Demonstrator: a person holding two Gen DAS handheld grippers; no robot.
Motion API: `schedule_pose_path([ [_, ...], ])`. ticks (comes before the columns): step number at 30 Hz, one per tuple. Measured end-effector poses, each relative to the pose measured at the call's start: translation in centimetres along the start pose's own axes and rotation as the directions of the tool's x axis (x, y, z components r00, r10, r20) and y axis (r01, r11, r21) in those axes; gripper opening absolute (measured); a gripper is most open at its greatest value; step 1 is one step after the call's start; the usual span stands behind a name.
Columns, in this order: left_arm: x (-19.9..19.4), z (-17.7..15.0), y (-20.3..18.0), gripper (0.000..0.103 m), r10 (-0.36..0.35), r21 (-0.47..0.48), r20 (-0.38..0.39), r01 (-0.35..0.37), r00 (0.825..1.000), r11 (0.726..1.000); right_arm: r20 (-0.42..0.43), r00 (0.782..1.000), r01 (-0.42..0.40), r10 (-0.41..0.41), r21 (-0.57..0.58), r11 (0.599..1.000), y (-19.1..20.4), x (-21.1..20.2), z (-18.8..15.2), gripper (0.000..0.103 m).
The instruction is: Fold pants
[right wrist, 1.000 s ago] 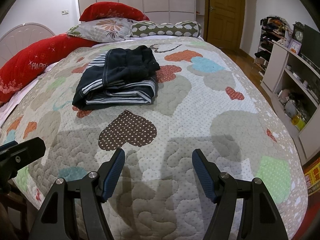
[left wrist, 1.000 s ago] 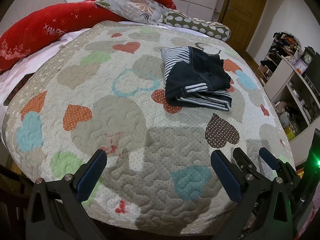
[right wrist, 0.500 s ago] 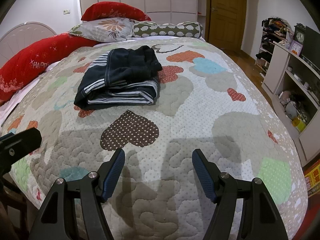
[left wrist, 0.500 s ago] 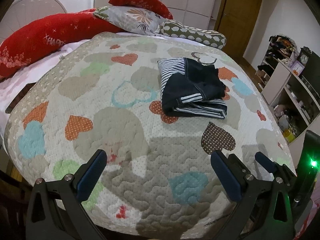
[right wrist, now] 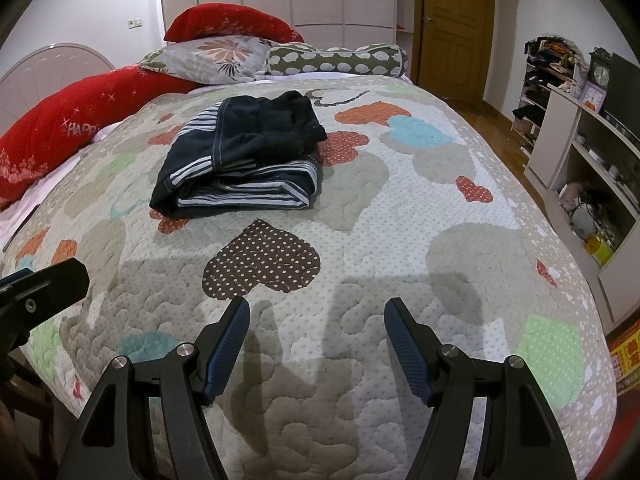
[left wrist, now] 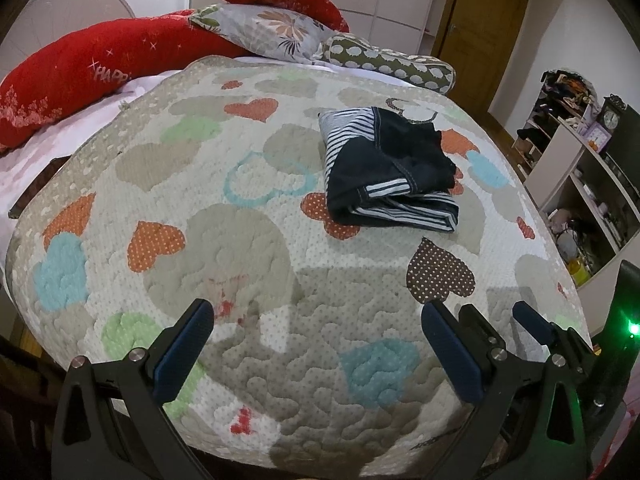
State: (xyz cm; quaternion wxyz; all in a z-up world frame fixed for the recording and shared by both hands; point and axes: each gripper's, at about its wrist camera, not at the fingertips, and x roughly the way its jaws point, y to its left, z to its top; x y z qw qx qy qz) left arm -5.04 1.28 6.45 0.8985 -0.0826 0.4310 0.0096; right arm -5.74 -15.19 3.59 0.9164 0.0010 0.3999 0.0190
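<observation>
So the dark navy pants with white stripes (left wrist: 390,172) are lying folded in a compact bundle on the quilted bedspread with coloured hearts (left wrist: 248,240), roughly mid-bed and a bit toward the pillow end. From the right wrist view the bundle (right wrist: 240,160) sits up and left of centre, with a striped fold edge facing the camera and the dark waist part bunched on top. It partly covers an orange polka-dot heart patch (left wrist: 332,216), and the brown polka-dot heart patch (right wrist: 262,260) lies between the bundle and the right gripper.

Left gripper (left wrist: 316,348) hangs over the near edge of the bed, its blue-padded fingers (left wrist: 184,350) spread wide with nothing but quilt showing between them. Right gripper (right wrist: 316,344) is the same deal: fingers apart, nothing held, pointing down at the quilt, well short of the pants. Both grippers are well apart from the bundle. You can see part of the right gripper's black frame poking in at the lower right of the left view, with a green light next to it, and a bit of the left one at the left edge of the right view.

At the head of the bed: a long red cushion with white lettering (left wrist: 92,80), a grey floral pillow (right wrist: 212,58), another red pillow behind it and an olive bolster with white spots (right wrist: 338,60). White shelving (right wrist: 580,152) along the right wall is cluttered, I think with a small clock on top, but the fisheye warps it too much to be sure.
</observation>
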Motion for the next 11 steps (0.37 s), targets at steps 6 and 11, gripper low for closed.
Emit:
schedule_pose_path([
  [6,0.53,-0.02,0.18,0.103,-0.020,-0.005,-0.020,0.019,1.000,1.000,-0.001,1.000,-0.001,0.001,0.000,1.000,0.02,-0.03,-0.06,0.074],
  [11,0.77,-0.08,0.30,0.103,-0.023,-0.006,-0.024,0.023,0.999,1.000,-0.001,1.000,-0.007,0.007,-0.010,1.000,0.18,0.11,-0.18,0.074],
])
